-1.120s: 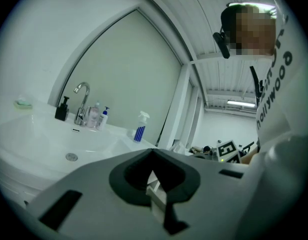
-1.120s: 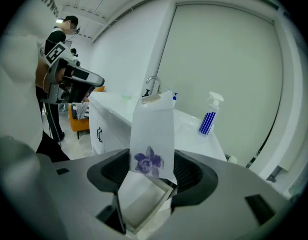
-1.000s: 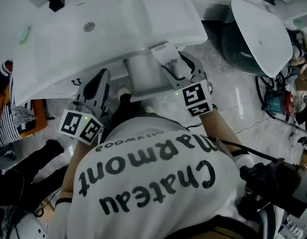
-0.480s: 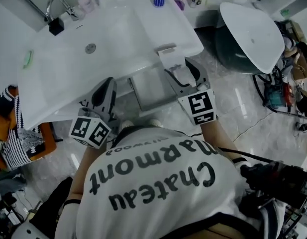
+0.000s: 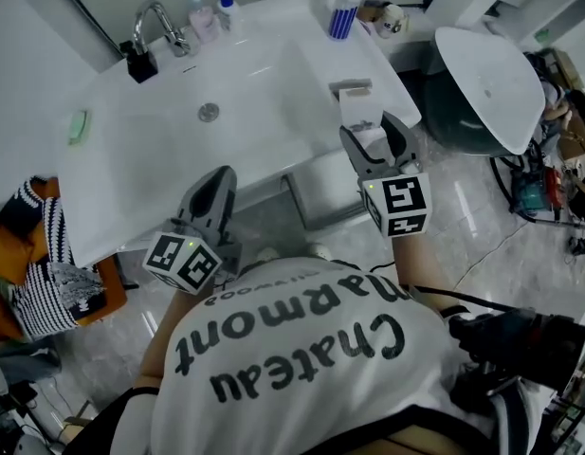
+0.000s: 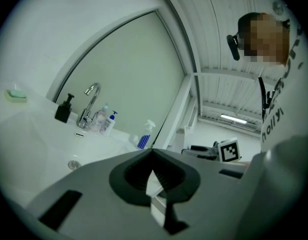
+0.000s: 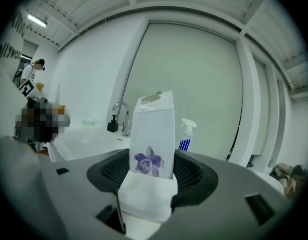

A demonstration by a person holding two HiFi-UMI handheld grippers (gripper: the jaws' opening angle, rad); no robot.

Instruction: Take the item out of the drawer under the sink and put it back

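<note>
Sink (image 5: 178,150) takes up the top of head view; drawer (image 5: 320,197) is pulled out below its front rim. R gripper (image 5: 370,133) is above the sink's right front corner, jaws wide & clamped on an upright white carton (image 7: 153,134) w/ purple flower print. L gripper (image 5: 219,180) is at the front rim, jaws together, nothing in them. Blue-striped spray bottle (image 5: 343,12) stands at the back edge.
</note>
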